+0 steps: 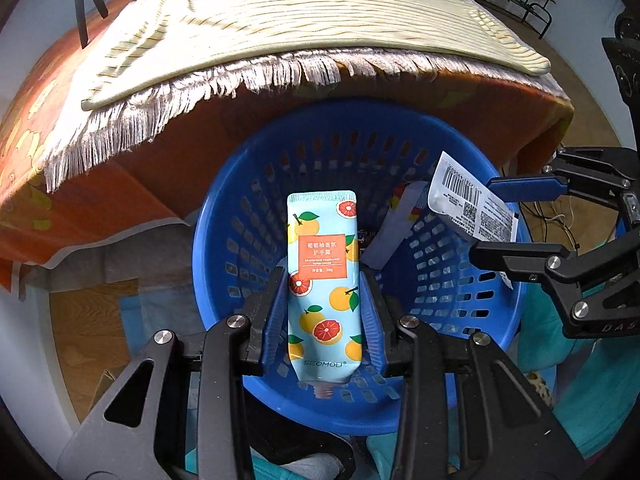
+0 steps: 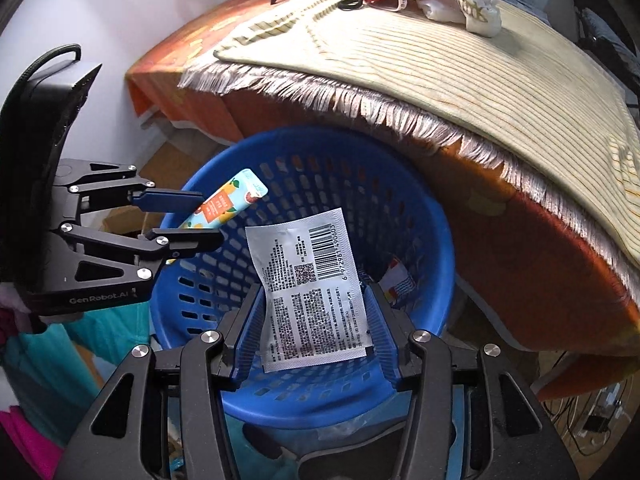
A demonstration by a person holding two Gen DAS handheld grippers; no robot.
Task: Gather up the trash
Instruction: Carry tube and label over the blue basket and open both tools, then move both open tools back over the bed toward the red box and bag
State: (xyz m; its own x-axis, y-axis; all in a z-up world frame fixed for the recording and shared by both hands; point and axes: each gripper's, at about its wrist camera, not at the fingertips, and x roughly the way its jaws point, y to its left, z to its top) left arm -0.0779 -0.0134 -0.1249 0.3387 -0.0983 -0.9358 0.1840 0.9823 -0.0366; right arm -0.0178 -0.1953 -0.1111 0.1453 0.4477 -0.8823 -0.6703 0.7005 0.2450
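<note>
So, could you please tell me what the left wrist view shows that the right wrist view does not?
Only the left wrist view shows the hand cream tube's full printed front and its bare neck. Only the right wrist view shows the whole printed back of the silver sachet. Both show the blue basket, a wrapper already inside it, the left tongs on the tube, the right tongs around the sachet, and the fringed mat.
</note>
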